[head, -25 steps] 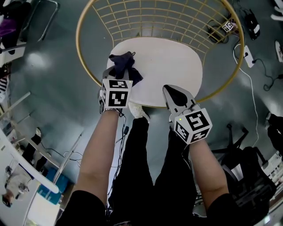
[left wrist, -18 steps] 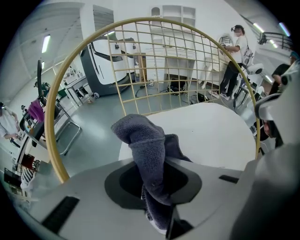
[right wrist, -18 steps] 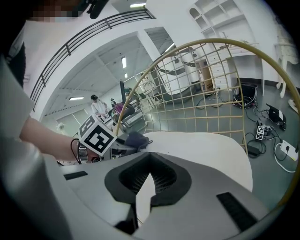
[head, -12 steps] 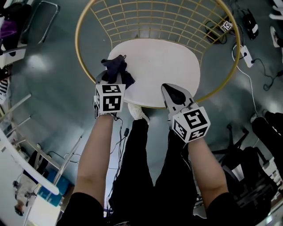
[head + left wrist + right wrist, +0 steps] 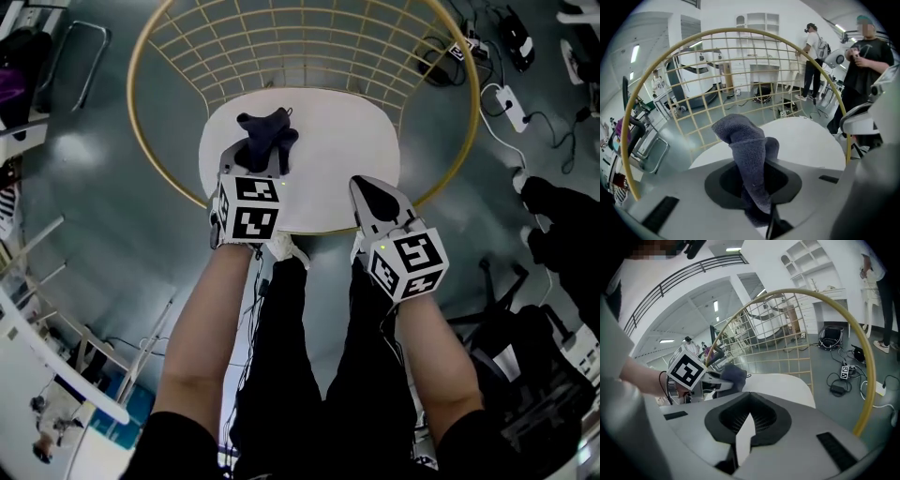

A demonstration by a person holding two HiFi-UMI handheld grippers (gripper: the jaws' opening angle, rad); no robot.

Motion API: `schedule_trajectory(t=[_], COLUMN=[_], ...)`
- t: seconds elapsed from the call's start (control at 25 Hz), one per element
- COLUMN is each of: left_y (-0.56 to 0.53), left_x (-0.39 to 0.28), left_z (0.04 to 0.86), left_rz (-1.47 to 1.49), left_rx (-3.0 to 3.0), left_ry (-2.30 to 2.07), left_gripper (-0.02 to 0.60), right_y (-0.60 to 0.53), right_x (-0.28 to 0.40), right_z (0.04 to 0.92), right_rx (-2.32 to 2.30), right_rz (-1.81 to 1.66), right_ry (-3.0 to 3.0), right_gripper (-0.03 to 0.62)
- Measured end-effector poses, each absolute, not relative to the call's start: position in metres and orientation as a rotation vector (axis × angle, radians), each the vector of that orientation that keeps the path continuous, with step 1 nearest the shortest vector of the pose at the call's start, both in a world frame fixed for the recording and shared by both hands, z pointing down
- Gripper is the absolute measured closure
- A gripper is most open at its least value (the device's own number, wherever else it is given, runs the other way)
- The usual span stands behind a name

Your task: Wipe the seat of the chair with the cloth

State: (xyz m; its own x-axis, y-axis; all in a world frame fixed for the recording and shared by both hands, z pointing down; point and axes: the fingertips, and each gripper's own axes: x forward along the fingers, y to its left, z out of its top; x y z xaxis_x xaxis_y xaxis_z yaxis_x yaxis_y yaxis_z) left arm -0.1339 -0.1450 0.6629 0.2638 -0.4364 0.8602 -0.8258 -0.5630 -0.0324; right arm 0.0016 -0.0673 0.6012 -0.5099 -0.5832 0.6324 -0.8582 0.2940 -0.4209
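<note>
Over left side of white seat (image 5: 342, 141): dark cloth (image 5: 265, 131) bunched up, left tongs (image 5: 249, 167) clamped on it. Right tongs (image 5: 368, 194) pinched together, nothing between them, at seat's front-right edge. Gold wire backrest (image 5: 309, 42) behind.

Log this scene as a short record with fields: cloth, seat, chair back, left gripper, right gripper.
cloth: dark, bunched, over the front left part of the seat
seat: white, otherwise bare
chair back: gold wire grid with a round rim
left gripper: fingers shut on the cloth
right gripper: fingers together, holding nothing, at the seat's front edge
</note>
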Motion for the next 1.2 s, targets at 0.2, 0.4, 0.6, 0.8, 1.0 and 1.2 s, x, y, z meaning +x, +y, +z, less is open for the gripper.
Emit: schedule_trajectory(t=[0.2, 0.4, 0.6, 0.8, 1.0, 1.2], left_y=[-0.153, -0.151, -0.149, -0.147, -0.15, -0.154], left_x=[-0.064, 0.01, 0.059, 0.081, 0.079, 0.072], left_z=[0.668, 0.666, 0.661, 0.673, 0.688, 0.693], left_rz=[1.198, 1.142, 1.034, 1.044, 1.046, 1.045], left_rx=[2.189, 2.243, 2.285, 2.293, 2.282, 2.278], left_ry=[-1.036, -0.954, -0.857, -0.792, -0.779, -0.776], left_gripper=[0.491, 0.491, 0.491, 0.491, 0.491, 0.491], right_y=[-0.072, -0.07, -0.068, -0.068, -0.064, -0.061], right_x=[0.039, 0.083, 0.097, 0.101, 0.097, 0.086], right_z=[0.605, 0.606, 0.607, 0.611, 0.618, 0.623], right_rx=[1.351, 1.373, 1.374, 1.365, 1.356, 1.331], right_rz=[1.031, 1.02, 1.024, 1.034, 1.053, 1.057], right_ry=[-2.173, -2.164, -2.163, -2.167, -2.168, -2.168], right_gripper=[0.582, 0.582, 0.582, 0.582, 0.582, 0.582])
